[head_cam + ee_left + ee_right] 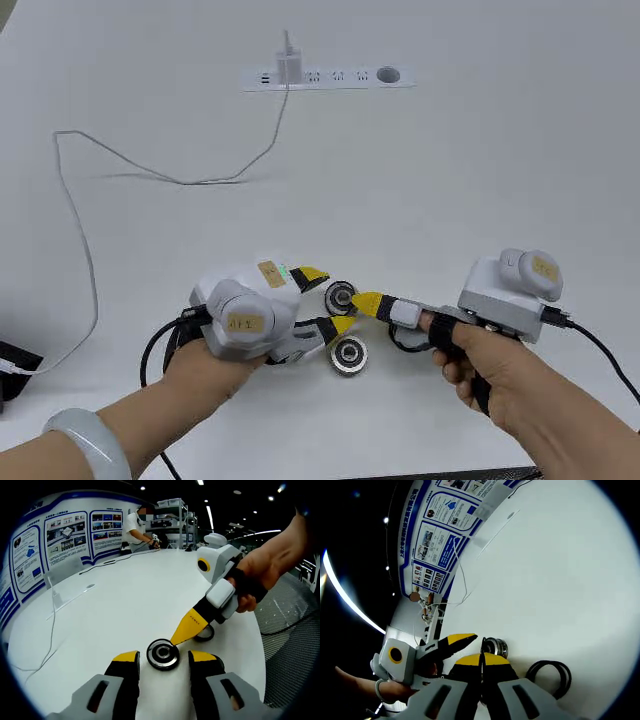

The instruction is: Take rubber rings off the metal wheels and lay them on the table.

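Note:
A metal wheel [340, 296] with a dark rim lies on the white table [450, 180], between the yellow jaw tips of my left gripper [326, 298], which is open around it. In the left gripper view the same wheel [163, 654] sits between the tips of my left gripper [165, 656]. My right gripper [367, 303] is shut, and its yellow point rests against the wheel's right edge. A second wheel [349, 354] lies just in front. Loose black rubber rings [549, 677] lie on the table under the right gripper [481, 660], close to the wheel [492, 646].
A white power strip [328, 76] with a plugged charger [289, 66] lies at the back, and its white cable [80, 230] loops down the left side. A black object [15, 365] sits at the left edge. A person [134, 525] works at the far end of the bench.

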### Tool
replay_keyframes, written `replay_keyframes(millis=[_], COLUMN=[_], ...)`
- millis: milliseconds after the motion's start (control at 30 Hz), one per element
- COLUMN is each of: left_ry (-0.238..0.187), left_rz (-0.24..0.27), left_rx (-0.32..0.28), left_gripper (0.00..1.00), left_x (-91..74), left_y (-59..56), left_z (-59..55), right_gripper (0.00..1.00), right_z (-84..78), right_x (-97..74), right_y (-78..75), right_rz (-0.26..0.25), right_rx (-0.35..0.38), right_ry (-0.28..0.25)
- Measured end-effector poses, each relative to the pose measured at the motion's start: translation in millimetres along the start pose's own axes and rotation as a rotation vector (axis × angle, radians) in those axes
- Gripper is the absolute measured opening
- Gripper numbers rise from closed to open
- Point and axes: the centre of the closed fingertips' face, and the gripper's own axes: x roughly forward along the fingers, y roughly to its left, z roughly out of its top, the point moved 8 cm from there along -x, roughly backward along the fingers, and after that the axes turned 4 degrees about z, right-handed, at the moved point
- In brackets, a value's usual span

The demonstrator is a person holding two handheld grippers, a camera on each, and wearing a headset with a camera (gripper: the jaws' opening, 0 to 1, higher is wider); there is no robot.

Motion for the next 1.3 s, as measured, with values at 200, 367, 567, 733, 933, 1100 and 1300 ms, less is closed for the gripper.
replay_keyframes(millis=[200, 367, 567, 733, 933, 1100, 1300], left_ry=[-0.003, -0.009, -0.025, -0.034, -0.038, -0.04, -0.039], left_rz=[0.006, 0.01, 0.01, 0.01, 0.013, 0.009, 0.005], left_rx=[-0.012, -0.018, -0.035, -0.045, -0.053, -0.059, -0.062], left_gripper=[0.45, 0.49, 0.51, 0.55, 0.58, 0.59, 0.59], left_x=[-4.0, -7.3, -10.6, -12.3, -15.5, -17.6, -20.9], left_y=[-0.4, -1.0, -2.4, -2.1, -3.3, -5.5, -7.4], left_z=[-1.6, -3.4, -3.5, -5.7, -6.9, -8.6, -10.1], right_gripper=[0.02, 0.02, 0.02, 0.02, 0.02, 0.02, 0.02], right_z=[-1.9, -2.6, -5.4, -7.9, -8.9, -13.2, -16.5], right_x=[0.6, -0.6, -4.6, -12.6, -31.8, -46.5, -59.4], right_y=[4.3, 9.6, 17.1, 20.9, 17.4, 8.9, -0.8], right_rz=[0.014, 0.033, 0.055, 0.067, 0.056, 0.032, 0.001], right_rx=[-0.004, -0.004, -0.004, -0.003, 0.011, 0.03, 0.047], right_ry=[0.005, 0.002, -0.003, -0.013, -0.043, -0.061, -0.076])
